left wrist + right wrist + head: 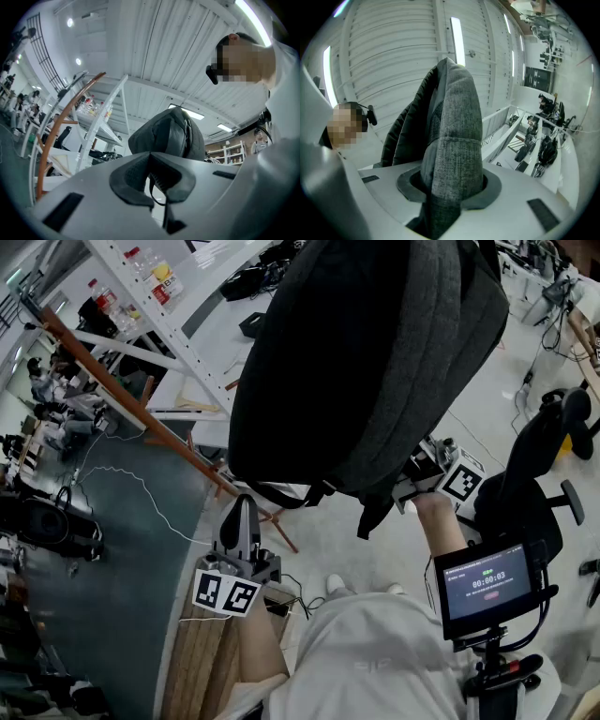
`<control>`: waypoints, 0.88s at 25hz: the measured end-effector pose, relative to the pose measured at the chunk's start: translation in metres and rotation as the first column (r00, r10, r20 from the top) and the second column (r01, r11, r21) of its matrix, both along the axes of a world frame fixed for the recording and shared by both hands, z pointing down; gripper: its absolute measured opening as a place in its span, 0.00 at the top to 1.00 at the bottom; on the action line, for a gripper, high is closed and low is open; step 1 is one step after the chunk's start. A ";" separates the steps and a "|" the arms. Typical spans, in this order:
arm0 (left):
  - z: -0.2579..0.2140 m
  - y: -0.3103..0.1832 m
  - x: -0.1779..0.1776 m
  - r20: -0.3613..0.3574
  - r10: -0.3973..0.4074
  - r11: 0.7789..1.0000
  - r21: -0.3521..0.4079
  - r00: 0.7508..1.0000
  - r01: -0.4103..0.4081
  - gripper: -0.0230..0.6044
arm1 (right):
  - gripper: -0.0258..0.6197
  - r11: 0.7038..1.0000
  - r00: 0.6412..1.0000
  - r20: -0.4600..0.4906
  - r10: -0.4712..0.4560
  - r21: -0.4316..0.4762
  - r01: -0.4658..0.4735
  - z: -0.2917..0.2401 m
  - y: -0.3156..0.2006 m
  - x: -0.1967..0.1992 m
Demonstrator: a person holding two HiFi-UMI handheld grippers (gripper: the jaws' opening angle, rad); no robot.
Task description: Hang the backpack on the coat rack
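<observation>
Backpack (366,362), a bulging dark grey shell of coarse woven cloth, hangs in mid-air, held up by the right gripper (451,190), whose jaws clench a thick heathered fold of it. Just below, the left gripper (151,171) has its dark ribbed jaws pressed together on nothing. A slanting brown wooden pole (122,390) stands to the left.

White clothes, two pale grey hand-held tools.
Dressed in white clothing (375,652) and white shoes (336,585); fitted with a left gripper (242,514) and a right gripper (452,187) in light grey plastic with dark grey pads (136,180), each bearing a cube (225,594) of black-and-white square markers.
</observation>
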State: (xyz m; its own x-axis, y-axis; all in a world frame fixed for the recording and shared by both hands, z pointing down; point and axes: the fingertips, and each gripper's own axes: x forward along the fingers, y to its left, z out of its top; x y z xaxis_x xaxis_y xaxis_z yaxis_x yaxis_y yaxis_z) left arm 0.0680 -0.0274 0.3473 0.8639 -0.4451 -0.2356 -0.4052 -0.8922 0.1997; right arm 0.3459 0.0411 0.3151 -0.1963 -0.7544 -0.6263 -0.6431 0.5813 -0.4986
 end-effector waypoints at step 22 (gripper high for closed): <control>0.007 -0.080 -0.240 -0.021 -0.442 0.896 0.048 0.897 0.442 0.95 | 0.73 0.897 0.899 -0.013 -0.437 -0.082 0.435 0.031 -0.228 -0.245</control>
State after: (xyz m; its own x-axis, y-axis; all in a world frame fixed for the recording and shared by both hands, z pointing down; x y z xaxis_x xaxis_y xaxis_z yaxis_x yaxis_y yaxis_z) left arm -0.1715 -0.1075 0.3539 0.5787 -0.7679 -0.2747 -0.7584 -0.6305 0.1650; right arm 0.1010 -0.1872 0.3459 -0.5343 -0.6333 -0.5599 -0.3489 0.7685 -0.5363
